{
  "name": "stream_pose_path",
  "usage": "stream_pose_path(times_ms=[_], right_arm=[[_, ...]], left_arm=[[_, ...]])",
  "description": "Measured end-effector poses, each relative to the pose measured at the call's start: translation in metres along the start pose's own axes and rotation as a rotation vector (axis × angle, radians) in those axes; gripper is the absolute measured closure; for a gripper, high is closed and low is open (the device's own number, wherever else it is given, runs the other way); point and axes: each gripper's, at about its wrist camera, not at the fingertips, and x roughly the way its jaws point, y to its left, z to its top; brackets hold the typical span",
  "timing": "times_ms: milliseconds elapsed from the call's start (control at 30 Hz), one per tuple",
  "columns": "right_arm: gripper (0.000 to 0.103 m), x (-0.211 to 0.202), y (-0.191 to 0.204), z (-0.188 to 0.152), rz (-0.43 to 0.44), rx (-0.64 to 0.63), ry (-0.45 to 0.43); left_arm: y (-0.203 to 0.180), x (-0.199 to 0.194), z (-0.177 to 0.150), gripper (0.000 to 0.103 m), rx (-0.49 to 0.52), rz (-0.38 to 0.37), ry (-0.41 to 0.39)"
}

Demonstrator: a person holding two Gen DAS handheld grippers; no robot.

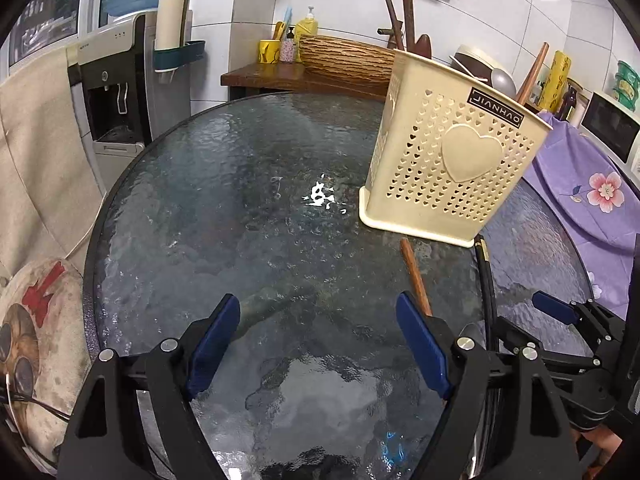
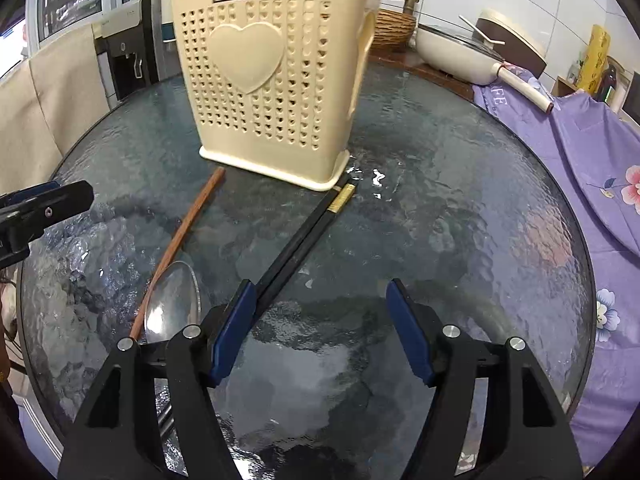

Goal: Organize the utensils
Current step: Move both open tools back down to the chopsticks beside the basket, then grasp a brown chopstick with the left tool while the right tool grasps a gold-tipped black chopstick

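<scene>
A cream perforated utensil holder [image 1: 452, 152] [image 2: 272, 80] with a raised heart stands on the round glass table [image 1: 224, 208]. A metal spoon [image 1: 502, 80] and a wooden handle [image 1: 532, 72] stick out of it. In front of it lie a wooden-handled spoon [image 2: 180, 240] [image 1: 416, 276] and black chopsticks [image 2: 304, 236] [image 1: 486, 280] with a gold band. My left gripper [image 1: 318, 300] hovers open over bare glass, left of the spoon handle. My right gripper [image 2: 322, 285] is open low over the table; the chopsticks run under its left finger [image 2: 234, 328].
A water dispenser [image 1: 116, 92] stands beyond the table at the left. A purple floral cloth [image 2: 580, 168] covers the right side. A white pan [image 2: 452, 56] and a wicker basket [image 2: 394, 28] sit on the counter behind. A cushion [image 1: 36, 320] lies at the left.
</scene>
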Motion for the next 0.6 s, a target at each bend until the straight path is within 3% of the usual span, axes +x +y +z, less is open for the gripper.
stream_pose_path(times_ms=[167, 300, 400, 467, 600], right_arm=[[0.035, -0.001, -0.002, 0.001, -0.012, -0.013, 0.028], [0.035, -0.005, -0.022, -0.004, -0.083, 0.011, 0.061], [0.036, -0.009, -0.034, -0.005, -0.056, 0.062, 0.061], [0.042, -0.008, -0.036, -0.004, -0.056, 0.073, 0.06], [0.049, -0.001, -0.045, 0.005, 0.023, 0.149, 0.066]], left_arm=[[-0.007, 0.004, -0.003, 0.025, 0.028, -0.013, 0.016], [-0.013, 0.007, -0.004, 0.026, 0.051, -0.018, 0.031], [-0.018, 0.015, 0.0, 0.036, 0.057, -0.042, 0.057], [-0.026, 0.023, 0.005, 0.046, 0.071, -0.067, 0.085], [-0.044, 0.034, 0.014, 0.053, 0.109, -0.092, 0.114]])
